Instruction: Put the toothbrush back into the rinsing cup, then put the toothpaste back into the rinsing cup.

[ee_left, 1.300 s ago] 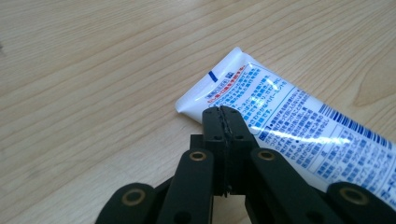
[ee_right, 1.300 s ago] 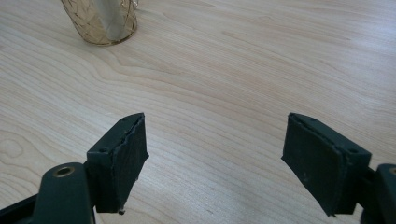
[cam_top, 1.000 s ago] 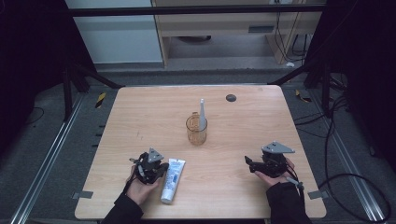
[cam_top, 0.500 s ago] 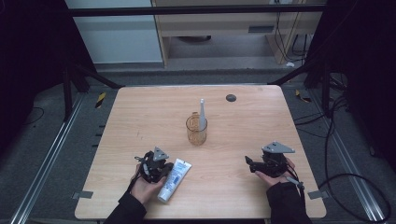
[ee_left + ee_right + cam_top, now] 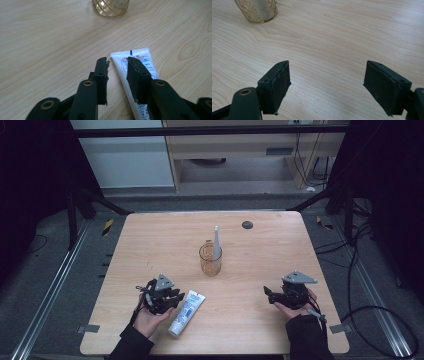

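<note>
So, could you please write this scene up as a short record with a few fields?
surface: wooden table
centre: amber glass cup with a white stick-like item standing in it
near front: toothpaste tube lying flat
left gripper: open; jaws have just been opening, one jaw over the tube, no grip
right gripper: open wide, nothing between the jaws
</note>
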{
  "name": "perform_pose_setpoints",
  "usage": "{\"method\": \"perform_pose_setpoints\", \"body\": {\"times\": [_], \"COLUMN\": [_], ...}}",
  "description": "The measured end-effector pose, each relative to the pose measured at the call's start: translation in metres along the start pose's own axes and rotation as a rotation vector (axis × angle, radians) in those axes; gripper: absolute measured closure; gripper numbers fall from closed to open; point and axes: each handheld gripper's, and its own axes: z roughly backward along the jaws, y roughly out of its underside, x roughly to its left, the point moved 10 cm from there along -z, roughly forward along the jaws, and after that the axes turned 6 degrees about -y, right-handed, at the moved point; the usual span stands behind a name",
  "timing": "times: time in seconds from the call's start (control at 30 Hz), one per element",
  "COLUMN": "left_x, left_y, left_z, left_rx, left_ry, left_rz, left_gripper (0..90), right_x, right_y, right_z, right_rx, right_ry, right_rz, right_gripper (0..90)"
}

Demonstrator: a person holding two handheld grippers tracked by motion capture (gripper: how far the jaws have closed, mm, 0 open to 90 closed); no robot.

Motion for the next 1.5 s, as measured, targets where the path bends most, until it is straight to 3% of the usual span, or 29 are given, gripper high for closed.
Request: {"method": "perform_pose_setpoints", "body": {"times": [0.17, 0.53, 0.67, 0.9, 1.5], "left_x": [0.002, 0.000, -0.004, -0.016, -0.031], "left_y": [-0.007, -0.005, -0.005, 0.000, 0.012], "left_z": [0.011, 0.022, 0.024, 0.022, 0.013], "left_rx": [-0.018, 0.017, 0.025, 0.085, 0.158], "left_ry": [-0.006, -0.013, -0.008, 0.006, 0.024], "left_rz": [0.022, 0.027, 0.022, -0.023, -0.042], "left_gripper": [62.4, 42.5, 40.6, 36.3, 32.3], "right_x": [0.000, -0.002, -0.003, -0.005, -0.006], "right_y": [0.001, 0.001, 0.001, 0.002, 0.002], "right_z": [0.000, 0.000, 0.000, 0.000, -0.001], "right_rx": [0.006, 0.009, 0.008, 0.017, 0.027], "right_ry": [0.002, 0.006, 0.007, 0.007, 0.023], "right_rz": [0.002, -0.008, -0.001, -0.003, 0.022], "right_gripper": [20.9, 20.8, 20.8, 20.5, 20.4]}}
